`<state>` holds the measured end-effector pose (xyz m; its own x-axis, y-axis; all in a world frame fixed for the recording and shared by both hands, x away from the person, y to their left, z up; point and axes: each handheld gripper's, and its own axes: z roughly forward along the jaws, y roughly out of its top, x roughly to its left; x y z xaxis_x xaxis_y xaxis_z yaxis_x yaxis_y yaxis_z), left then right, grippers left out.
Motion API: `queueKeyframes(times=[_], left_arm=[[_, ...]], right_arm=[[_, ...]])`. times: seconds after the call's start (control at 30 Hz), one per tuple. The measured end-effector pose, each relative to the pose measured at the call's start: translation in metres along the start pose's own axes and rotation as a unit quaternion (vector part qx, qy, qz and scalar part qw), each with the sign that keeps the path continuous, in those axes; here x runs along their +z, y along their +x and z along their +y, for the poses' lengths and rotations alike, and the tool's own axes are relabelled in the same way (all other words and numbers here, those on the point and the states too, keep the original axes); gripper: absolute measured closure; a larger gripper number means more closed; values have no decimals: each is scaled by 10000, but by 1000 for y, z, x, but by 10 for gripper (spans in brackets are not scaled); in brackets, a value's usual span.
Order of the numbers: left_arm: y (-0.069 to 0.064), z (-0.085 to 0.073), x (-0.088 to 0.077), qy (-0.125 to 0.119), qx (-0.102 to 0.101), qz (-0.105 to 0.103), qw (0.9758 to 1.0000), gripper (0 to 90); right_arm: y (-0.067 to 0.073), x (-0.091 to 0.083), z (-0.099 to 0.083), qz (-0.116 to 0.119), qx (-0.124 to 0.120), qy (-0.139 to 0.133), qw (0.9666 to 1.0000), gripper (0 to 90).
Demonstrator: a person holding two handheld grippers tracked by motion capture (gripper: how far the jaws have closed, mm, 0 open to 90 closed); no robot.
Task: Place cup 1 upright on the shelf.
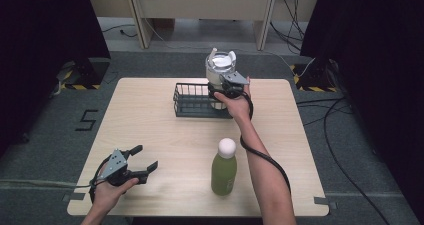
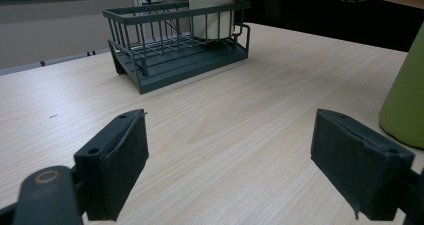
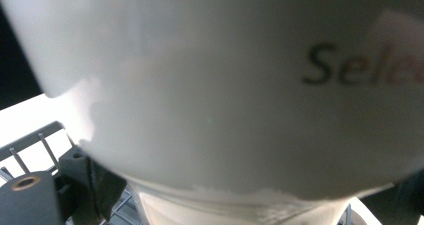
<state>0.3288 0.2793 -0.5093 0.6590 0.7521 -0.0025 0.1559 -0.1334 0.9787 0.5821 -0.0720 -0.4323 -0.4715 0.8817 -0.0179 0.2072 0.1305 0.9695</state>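
Now, right claw [image 1: 220, 87]: my jaws pinch the white cup [image 1: 220, 67] low on its body, one on each side.
Cup: upright, at the right end of the rack [image 1: 192, 105]; from the left gripper view its base sits inside the wires, though I cannot tell whether it rests on the floor of the rack or hangs just above it.
Up close: in the right gripper view the cup's white wall with grey lettering crowds the lens, with rack wires below it.
Left claw [image 1: 141, 160]: spread wide, holding nothing, low over the near left of the table [image 1: 150, 135].
Progress: I judge the cup is nearly placed; releasing it and backing off remain.
Left to do: the green bottle [image 1: 224, 167] stands untouched near the front edge, probably next.
Around: the rest of the rack looks free.
In the way: the rack's rim by my right jaws, which could snag as I pull out.
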Motion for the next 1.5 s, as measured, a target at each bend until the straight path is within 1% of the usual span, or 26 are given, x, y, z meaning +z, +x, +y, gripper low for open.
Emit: queueKeyframes(times=[0.07, 0.17, 0.37, 0.63, 0.77, 0.9, 0.97, 1.23, 1.37, 1.5], left_arm=[[0, 0, 0, 0, 2, -1, 10000, 148], [0, 0, 0, 4, 7, -1, 10000, 148], [0, 0, 0, 2, 10, -7, 10000, 148], [-1, 0, 1, 3, 28, -9, 10000, 148], [-2, 1, 1, 5, 42, -9, 10000, 147], [-2, 1, 1, 9, 43, -5, 10000, 147], [-2, 1, 2, 5, 41, -4, 10000, 147], [-3, 1, 2, 9, 64, -13, 10000, 147], [-4, 1, 3, 0, 71, -25, 10000, 147], [-4, 1, 3, 0, 90, -29, 10000, 147]], right_arm=[[0, 0, -1, -35, 22, -10, 10000, 74], [0, 0, -2, -66, 70, -29, 9999, 34], [-2, -4, 0, -58, 41, -63, 10000, 1], [-4, -12, -2, -21, -60, -16, 10000, 1], [-5, -17, -3, 7, -43, 6, 10000, 1], [-5, -22, -1, 14, -51, -59, 10000, 1], [-6, -25, 0, 23, -97, -69, 9999, 1], [-6, -38, -1, 57, -54, -118, 9999, 1], [-8, -47, -4, 90, 9, -129, 9999, 5], [-10, -56, -8, 72, 49, -147, 9999, 14]])
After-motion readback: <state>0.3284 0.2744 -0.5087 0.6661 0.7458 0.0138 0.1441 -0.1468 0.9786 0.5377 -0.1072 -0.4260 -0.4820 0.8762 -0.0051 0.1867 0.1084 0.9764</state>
